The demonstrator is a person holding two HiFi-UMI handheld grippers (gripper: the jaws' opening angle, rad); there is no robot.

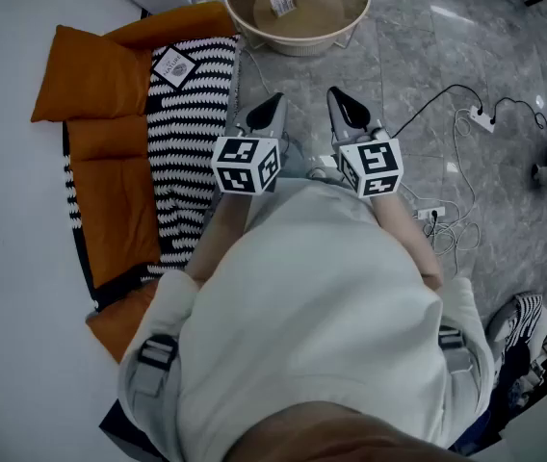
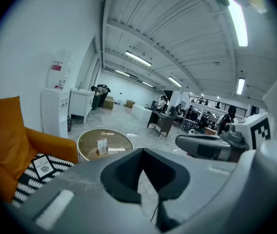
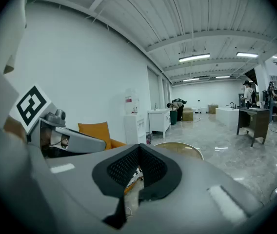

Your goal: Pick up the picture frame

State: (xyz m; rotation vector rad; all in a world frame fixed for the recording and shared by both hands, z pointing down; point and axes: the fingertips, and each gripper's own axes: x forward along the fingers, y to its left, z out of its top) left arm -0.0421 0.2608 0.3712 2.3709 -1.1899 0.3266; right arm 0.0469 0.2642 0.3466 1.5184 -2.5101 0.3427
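Observation:
The picture frame [image 1: 174, 66], small with a black edge and a white print, lies on a black-and-white striped blanket [image 1: 192, 142] over an orange sofa [image 1: 100, 133]. In the left gripper view the picture frame [image 2: 43, 167] shows low at the left. My left gripper [image 1: 272, 105] and right gripper [image 1: 344, 99] are held side by side in front of the person's chest, above the floor and to the right of the frame. Both are shut and hold nothing. The left gripper [image 2: 143, 167] and right gripper [image 3: 138, 172] each show their pads together, well short of the frame.
A round gold-rimmed glass table [image 1: 298, 8] with a small card on it stands beyond the grippers. Cables and a power strip [image 1: 481, 118] lie on the grey marble floor at the right. A white wall runs along the left. Desks and people are far off.

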